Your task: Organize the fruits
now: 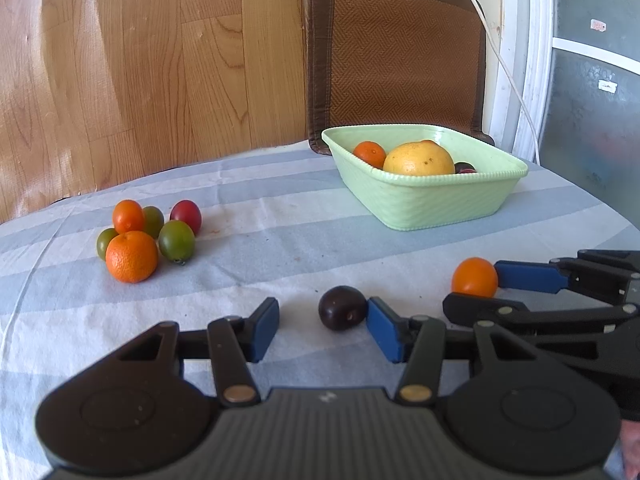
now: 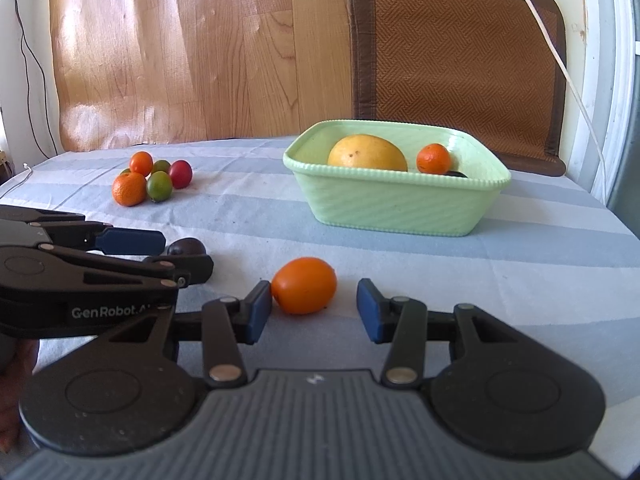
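My left gripper (image 1: 323,325) is open on the striped tablecloth, with a dark plum (image 1: 343,307) between its fingers, touching the right pad. My right gripper (image 2: 314,307) is open around a small orange fruit (image 2: 304,285), which touches the left pad. The orange fruit (image 1: 475,277) and the right gripper also show in the left wrist view. A pale green basket (image 2: 396,204) holds a yellow fruit (image 2: 367,153), a tangerine (image 2: 433,158) and a dark fruit. A cluster of orange, green and red fruits (image 1: 148,236) lies at the far left.
A brown woven chair back (image 2: 460,36) stands behind the basket. A white cable (image 2: 560,56) hangs down at the right. A wood-grain wall panel is behind the table. The table edge curves away at the right.
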`<state>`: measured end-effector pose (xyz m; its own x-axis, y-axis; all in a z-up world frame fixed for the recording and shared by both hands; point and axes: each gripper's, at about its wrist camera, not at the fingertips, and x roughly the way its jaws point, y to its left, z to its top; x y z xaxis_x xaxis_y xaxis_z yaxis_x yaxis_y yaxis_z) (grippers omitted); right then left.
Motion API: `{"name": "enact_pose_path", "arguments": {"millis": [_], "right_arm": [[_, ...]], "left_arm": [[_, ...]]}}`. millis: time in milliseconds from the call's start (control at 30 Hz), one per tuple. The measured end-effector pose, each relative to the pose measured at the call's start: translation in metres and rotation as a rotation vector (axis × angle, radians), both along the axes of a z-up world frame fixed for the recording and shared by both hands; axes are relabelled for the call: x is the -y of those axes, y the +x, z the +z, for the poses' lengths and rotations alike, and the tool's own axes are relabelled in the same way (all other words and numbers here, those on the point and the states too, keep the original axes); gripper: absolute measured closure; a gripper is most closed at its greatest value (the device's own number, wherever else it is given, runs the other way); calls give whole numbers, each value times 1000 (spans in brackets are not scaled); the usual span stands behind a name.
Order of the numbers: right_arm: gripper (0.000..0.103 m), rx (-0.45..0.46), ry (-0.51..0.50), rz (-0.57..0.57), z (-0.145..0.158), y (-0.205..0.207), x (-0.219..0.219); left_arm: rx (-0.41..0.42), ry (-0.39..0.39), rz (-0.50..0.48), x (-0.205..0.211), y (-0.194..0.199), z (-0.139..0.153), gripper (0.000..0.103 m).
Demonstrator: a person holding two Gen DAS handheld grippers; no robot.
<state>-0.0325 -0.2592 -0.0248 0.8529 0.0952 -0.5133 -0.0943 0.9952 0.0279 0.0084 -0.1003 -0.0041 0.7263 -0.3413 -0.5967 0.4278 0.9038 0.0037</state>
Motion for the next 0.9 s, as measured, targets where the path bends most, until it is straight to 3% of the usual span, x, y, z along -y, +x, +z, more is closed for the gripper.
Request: {"name": "enact_pose_path", "arguments": {"millis": [633, 733, 767, 833, 900], "right_arm": [[53, 1, 10, -1, 0, 0, 1], [57, 3, 11, 0, 0, -1, 1], [64, 5, 14, 2, 1, -2, 1], [67, 10, 29, 4, 1, -5, 3], [67, 12, 58, 2, 1, -7, 7]], "left_arm": [[-1, 6, -1, 1, 0, 0, 53], [7, 11, -16, 2, -1, -1, 59], [13, 13, -22, 3, -2, -1, 69], [30, 18, -44, 5, -6, 0, 77], [39, 32, -48, 7, -7, 0, 78]]}}
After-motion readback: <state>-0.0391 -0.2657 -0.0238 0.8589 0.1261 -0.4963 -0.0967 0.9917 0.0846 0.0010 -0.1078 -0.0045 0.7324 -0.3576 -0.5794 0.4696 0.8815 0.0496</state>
